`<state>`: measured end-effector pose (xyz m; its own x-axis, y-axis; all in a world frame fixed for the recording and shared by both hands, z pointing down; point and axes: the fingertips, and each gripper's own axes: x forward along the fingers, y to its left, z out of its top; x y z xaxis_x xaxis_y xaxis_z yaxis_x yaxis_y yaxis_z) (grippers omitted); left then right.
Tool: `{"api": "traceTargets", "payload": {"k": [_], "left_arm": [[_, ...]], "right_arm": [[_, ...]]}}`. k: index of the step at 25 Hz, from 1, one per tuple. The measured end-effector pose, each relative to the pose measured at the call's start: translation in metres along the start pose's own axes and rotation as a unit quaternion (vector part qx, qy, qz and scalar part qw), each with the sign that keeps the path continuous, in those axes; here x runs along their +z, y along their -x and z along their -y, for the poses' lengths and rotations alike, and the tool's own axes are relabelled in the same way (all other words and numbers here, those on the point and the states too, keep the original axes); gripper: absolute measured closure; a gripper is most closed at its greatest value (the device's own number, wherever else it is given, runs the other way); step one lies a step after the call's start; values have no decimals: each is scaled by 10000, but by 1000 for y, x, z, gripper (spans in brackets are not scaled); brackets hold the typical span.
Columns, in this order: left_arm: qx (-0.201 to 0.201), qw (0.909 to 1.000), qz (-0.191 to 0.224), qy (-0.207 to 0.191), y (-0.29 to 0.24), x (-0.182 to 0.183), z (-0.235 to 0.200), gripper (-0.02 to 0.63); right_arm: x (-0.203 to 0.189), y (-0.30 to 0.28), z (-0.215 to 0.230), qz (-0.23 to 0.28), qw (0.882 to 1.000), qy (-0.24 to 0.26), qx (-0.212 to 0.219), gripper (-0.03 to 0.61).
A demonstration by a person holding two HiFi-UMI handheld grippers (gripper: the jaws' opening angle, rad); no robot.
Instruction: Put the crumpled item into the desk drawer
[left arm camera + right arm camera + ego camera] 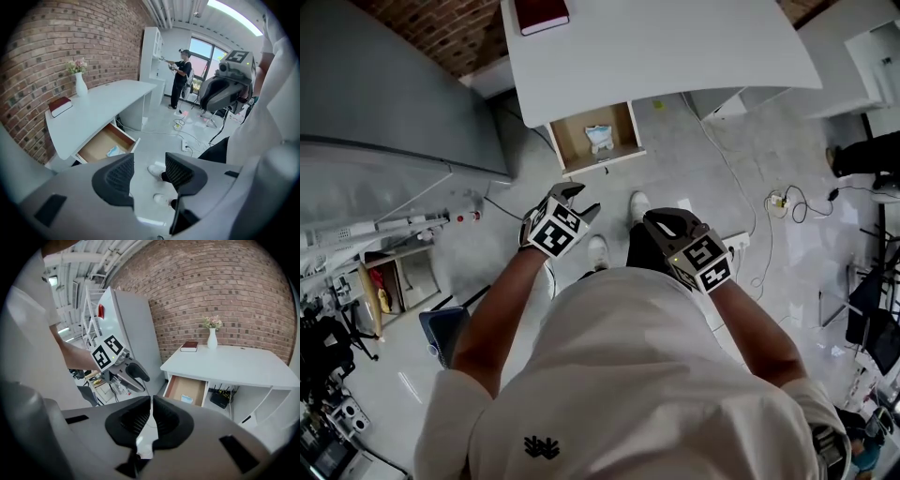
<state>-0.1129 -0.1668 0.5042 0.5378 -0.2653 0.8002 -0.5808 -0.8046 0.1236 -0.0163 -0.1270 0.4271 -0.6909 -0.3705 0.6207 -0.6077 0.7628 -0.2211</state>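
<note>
The desk drawer (592,141) stands pulled out under the white desk (675,47). A pale blue-white crumpled item (599,137) lies inside it, also seen in the left gripper view (113,151) and the right gripper view (187,399). My left gripper (579,202) hangs over the floor a short way in front of the drawer, jaws open with nothing between them (150,171). My right gripper (661,223) is level with it to the right, its jaws shut on nothing (151,420). Neither gripper touches the drawer.
A red book (541,14) lies on the desk, and a white vase with flowers (80,84) stands by the brick wall. A grey cabinet (384,94) is to the left. Cables and a power strip (783,202) lie on the floor at right. Another person (180,77) stands far off.
</note>
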Motion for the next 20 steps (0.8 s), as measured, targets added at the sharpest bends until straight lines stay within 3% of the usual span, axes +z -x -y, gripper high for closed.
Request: {"api": "traceTargets", "payload": {"k": [9,20], "left_arm": [[-99,9989,449,61,68,-5,41,426],[-200,9967,789,-38,112,-24,71,525]], "right_arm": [[1,10,-43,86,9998,117,-127,537],[11,18,-84,296,9993,-3,-229,537]]}}
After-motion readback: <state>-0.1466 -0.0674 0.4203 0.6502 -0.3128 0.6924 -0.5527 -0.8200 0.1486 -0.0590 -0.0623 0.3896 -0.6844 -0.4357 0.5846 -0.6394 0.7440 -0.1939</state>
